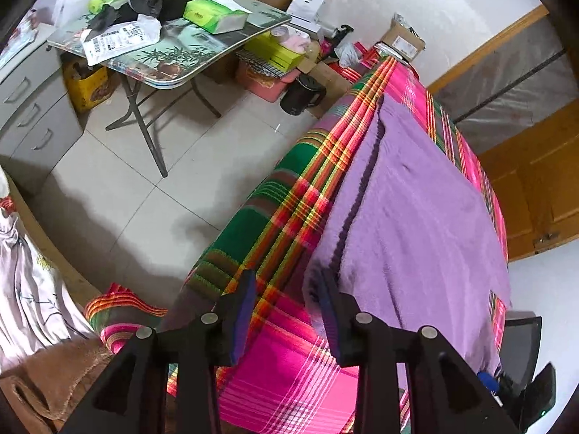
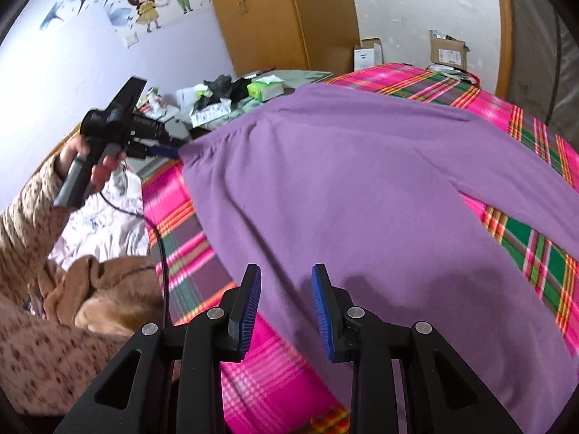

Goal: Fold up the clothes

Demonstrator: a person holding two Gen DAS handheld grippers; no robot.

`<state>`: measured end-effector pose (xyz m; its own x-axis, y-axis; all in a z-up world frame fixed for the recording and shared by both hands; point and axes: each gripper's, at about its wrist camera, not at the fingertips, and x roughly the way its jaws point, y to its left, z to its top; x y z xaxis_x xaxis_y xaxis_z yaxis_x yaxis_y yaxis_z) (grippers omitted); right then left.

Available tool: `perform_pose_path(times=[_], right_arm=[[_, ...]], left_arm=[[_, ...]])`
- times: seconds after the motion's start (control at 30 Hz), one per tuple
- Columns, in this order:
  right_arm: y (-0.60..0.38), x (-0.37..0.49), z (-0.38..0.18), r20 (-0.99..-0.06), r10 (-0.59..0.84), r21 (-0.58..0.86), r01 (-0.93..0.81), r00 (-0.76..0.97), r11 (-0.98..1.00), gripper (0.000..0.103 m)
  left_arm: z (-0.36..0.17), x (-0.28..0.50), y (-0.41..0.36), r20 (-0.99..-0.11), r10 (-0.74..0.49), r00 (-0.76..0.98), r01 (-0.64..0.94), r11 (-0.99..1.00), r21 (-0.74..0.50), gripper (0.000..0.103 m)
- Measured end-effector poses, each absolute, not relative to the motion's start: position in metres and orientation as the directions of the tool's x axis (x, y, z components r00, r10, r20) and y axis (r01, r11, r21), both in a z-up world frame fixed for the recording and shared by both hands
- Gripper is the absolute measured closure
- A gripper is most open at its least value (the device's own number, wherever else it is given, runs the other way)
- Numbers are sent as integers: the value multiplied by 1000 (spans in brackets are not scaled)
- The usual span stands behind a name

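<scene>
On my left, the left gripper (image 1: 286,289) has its jaws apart, empty, at the corner of the purple fleece garment (image 1: 416,195), which lies spread flat on the pink-and-green plaid bedcover (image 1: 289,369). Further right, my right gripper (image 2: 286,285) hovers over the fleece's near edge, jaws likewise apart, gripping nothing.

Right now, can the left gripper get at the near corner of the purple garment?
Probably yes. The left gripper is open, and the purple garment has its corner right at one fingertip on the plaid sheet, with nothing between.
</scene>
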<state>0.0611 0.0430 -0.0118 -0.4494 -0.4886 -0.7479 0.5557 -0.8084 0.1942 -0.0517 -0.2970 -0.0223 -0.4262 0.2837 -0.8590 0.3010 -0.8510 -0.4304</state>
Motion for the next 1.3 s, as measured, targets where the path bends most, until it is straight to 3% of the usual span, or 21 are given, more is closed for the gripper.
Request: perform_pose_path(times=[0.2, 0.53, 0.83, 1.3], right_arm=[[38, 73, -29, -789, -446, 164, 553, -424, -817, 73], [10, 86, -20, -734, -448, 27, 636, -511, -771, 73], [-14, 85, -37, -751, -427, -22, 666, -503, -745, 73], [-21, 67, -49, -774, -398, -15, 643, -492, -766, 73]], left_arm=[[-23, -50, -299, -855, 281, -436, 334, -831, -444, 68], [-22, -40, -295, -833, 313, -455, 356, -794, -493, 68], [-20, -42, -291, -849, 273, -452, 398, -790, -466, 68], [-1, -18, -267, -837, 205, -507, 300, -869, -394, 64]])
